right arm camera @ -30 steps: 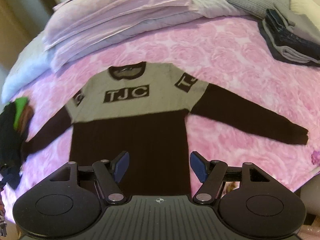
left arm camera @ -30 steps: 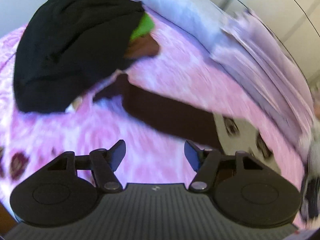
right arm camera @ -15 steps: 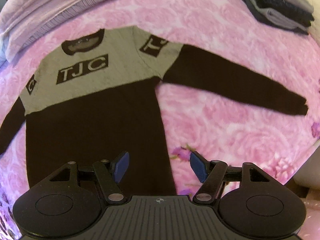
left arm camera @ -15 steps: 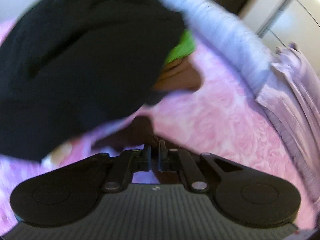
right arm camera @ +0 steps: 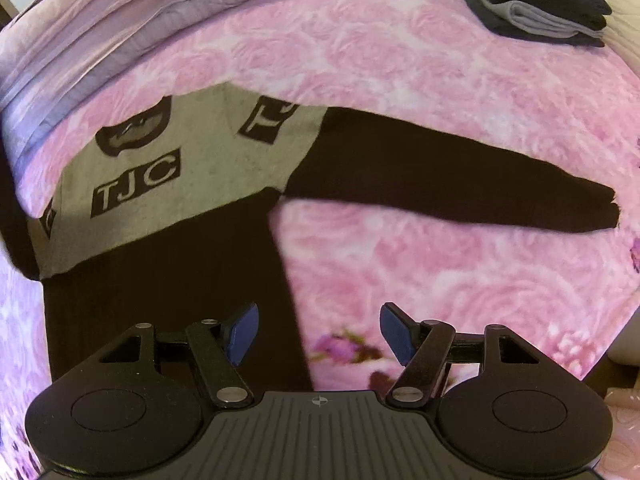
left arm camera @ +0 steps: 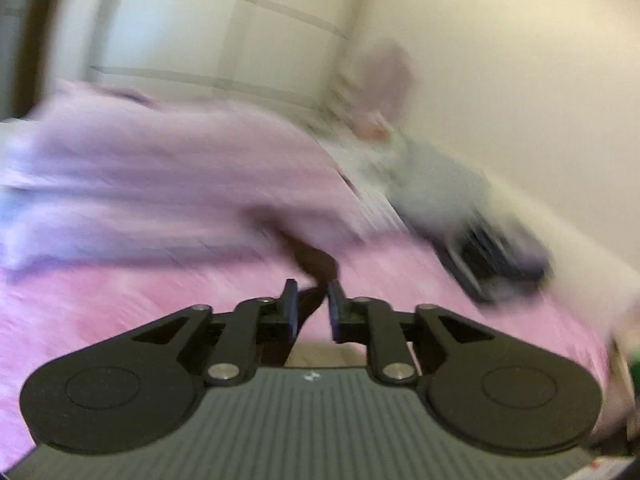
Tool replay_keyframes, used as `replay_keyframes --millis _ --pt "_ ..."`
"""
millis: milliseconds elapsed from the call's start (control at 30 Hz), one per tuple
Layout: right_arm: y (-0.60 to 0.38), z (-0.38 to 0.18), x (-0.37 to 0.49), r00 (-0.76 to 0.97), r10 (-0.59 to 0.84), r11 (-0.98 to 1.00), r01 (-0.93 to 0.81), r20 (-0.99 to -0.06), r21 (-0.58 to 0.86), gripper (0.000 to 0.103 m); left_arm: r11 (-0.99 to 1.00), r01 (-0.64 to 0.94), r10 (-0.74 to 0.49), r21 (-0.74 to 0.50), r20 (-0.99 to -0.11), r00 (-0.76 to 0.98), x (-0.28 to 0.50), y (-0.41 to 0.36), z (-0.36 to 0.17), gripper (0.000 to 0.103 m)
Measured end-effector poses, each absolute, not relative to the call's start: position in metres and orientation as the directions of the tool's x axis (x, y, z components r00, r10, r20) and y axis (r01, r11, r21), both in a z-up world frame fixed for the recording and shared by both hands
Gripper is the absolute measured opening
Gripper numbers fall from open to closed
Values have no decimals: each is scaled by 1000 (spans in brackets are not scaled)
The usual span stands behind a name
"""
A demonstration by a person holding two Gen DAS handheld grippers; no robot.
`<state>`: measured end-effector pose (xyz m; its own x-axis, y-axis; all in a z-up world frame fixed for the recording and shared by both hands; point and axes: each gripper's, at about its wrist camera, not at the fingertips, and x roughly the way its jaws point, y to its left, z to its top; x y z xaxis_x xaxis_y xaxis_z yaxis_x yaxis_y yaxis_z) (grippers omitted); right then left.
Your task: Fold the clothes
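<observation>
We see a sweater [right arm camera: 172,200] with a grey top and dark body lying flat on the pink bedspread [right arm camera: 440,80], one sleeve [right arm camera: 460,184] stretched out to the right. Our right gripper [right arm camera: 316,334] hangs over its lower edge, jaws wide with nothing between them. Our left gripper [left arm camera: 312,308] has narrow jaws, now opening, with dark cloth [left arm camera: 316,264] between them; blur hides whether they grip it. Folded clothes [right arm camera: 532,0] sit at the far corner.

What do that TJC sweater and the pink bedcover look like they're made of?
The TJC sweater: probably a knit, wool or acrylic, matte with a faintly fuzzy grey panel and dark lower body. The pink bedcover: likely soft plush or fleece, its rose pattern looking embossed, slightly sheeny.
</observation>
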<state>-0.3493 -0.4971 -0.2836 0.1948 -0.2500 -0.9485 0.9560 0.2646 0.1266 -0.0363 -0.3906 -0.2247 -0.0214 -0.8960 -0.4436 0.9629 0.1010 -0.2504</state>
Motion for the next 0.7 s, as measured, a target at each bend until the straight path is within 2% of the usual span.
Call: replay_keyframes --millis 133,267,333,433,633,700 --pt "-503 -284 -363 209 -261 258 956 -943 140 65 135 977 -768 -164 -641 -2 -47 -377 -284 21" --pt "-513 -298 -371 251 -263 225 955 -932 194 65 207 977 -605 53 -778 170 -18 -349 -336 21" --pt "-520 -306 -369 298 -268 210 946 -916 246 65 219 964 -556 152 -793 251 -2 -339 -350 25" --pt "-534 -317 -358 390 -296 188 919 -872 347 65 155 947 -545 280 -776 319 11 -335 -366 31" --pt "-573 -347 -337 517 -372 72 844 -771 532 63 -128 889 -600 441 -748 284 12 -336 -395 33" --pt "-585 -357 -332 527 -391 40 829 -755 558 55 -206 840 -616 501 -734 287 10 -334 -405 33"
